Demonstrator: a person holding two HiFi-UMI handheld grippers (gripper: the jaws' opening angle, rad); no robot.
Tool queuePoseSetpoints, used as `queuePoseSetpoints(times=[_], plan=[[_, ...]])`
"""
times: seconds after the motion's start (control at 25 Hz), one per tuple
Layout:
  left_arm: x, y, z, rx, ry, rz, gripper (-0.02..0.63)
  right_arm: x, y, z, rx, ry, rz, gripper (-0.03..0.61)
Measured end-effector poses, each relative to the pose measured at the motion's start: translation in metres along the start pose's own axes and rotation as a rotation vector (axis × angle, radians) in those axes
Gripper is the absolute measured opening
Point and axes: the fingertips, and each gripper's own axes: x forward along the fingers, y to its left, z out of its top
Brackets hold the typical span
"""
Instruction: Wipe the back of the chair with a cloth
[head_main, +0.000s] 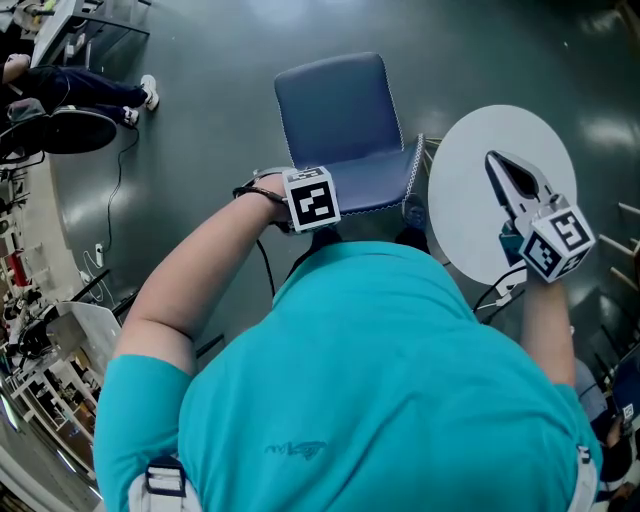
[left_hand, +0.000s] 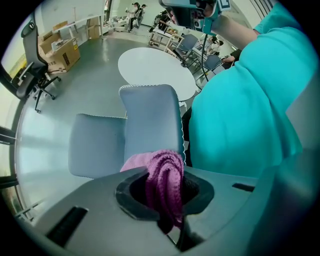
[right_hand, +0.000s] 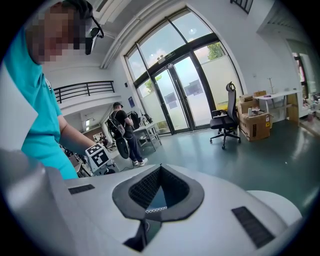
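A blue padded chair (head_main: 340, 120) stands in front of me; in the left gripper view its backrest (left_hand: 150, 120) rises just beyond the jaws, with the seat (left_hand: 97, 145) to the left. My left gripper (left_hand: 162, 172) is shut on a bunched magenta cloth (left_hand: 165, 175), close to the backrest's near face. In the head view only the left gripper's (head_main: 310, 198) marker cube shows, at the chair's near edge, and the cloth is hidden. My right gripper (head_main: 500, 170) is shut and holds nothing, raised over the white round table (head_main: 470, 230). Its jaws meet at a point (right_hand: 160, 169).
The round table (left_hand: 155, 70) stands right beside the chair. A black office chair (right_hand: 225, 122) and cardboard boxes (right_hand: 255, 122) stand near the glass doors. A person (right_hand: 122, 132) stands by desks farther off. A seated person's legs (head_main: 80, 90) reach in at the far left.
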Motion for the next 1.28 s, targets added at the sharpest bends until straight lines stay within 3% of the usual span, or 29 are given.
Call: queuePoseSetpoints(times=[1.28], plan=[[-0.008, 0.000, 0.090, 0.124, 0.001, -0.002, 0.058, -0.060, -0.038, -0.013, 0.048, -0.055, -0.104, -0.008]])
